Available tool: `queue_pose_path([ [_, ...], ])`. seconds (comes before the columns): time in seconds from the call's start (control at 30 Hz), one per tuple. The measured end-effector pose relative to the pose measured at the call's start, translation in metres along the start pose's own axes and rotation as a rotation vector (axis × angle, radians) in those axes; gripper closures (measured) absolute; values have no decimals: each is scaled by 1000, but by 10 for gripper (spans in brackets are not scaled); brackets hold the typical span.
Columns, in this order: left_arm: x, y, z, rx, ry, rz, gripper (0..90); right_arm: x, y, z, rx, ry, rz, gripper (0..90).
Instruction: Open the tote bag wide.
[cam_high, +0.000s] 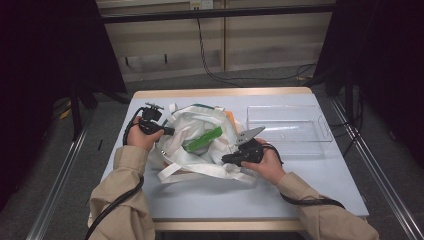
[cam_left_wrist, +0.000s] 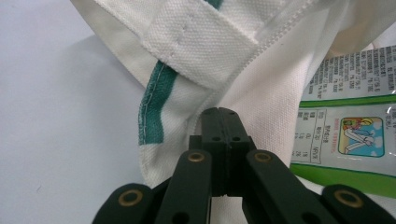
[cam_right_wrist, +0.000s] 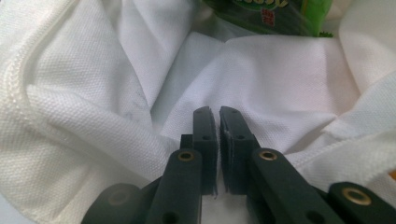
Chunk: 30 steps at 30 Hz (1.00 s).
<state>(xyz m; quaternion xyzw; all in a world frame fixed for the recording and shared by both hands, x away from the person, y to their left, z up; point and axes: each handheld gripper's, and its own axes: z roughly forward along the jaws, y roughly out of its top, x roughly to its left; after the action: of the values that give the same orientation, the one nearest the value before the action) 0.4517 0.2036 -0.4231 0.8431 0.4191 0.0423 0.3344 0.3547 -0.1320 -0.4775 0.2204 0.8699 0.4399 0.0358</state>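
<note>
A white canvas tote bag (cam_high: 192, 150) with a green stripe lies slumped in the middle of the table, its mouth open. A green snack packet (cam_high: 202, 139) lies inside it. My left gripper (cam_high: 169, 131) is at the bag's left rim; in the left gripper view its jaws (cam_left_wrist: 222, 112) are shut, pinching the cloth (cam_left_wrist: 261, 93) beside the green stripe, with the packet (cam_left_wrist: 345, 135) at the right. My right gripper (cam_high: 226, 160) is at the bag's near right edge. Its jaws (cam_right_wrist: 218, 112) are almost together, with white cloth (cam_right_wrist: 261, 74) caught in the slit and the green packet (cam_right_wrist: 266, 14) beyond.
A clear plastic tray (cam_high: 325, 125) stands at the back right of the pale blue table (cam_high: 200, 195). Something orange (cam_high: 230, 117) shows at the bag's far rim. The bag's handles (cam_high: 190, 172) trail toward the front. Cables run from both grippers along the person's sleeves.
</note>
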Motion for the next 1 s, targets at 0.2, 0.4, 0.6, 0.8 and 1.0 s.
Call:
queue_pose_path([
  [0.2, 1, -1, 2, 2, 5, 2, 900, 0, -2, 3, 7, 2, -3, 867],
  [0.4, 2, -2, 4, 11, -2, 5, 900, 1, -3, 6, 19, -1, -11, 868],
  [0.6, 1, -3, 4, 2, 2, -3, 900, 1, -3, 6, 24, -7, -14, 868],
  [0.8, 0, -2, 0, 1, -8, 3, 900, 1, -3, 4, 6, -5, -7, 856],
  [1.0, -8, 0, -9, -39, -18, 1, 877, 0, 1, -3, -25, 0, 4, 814],
])
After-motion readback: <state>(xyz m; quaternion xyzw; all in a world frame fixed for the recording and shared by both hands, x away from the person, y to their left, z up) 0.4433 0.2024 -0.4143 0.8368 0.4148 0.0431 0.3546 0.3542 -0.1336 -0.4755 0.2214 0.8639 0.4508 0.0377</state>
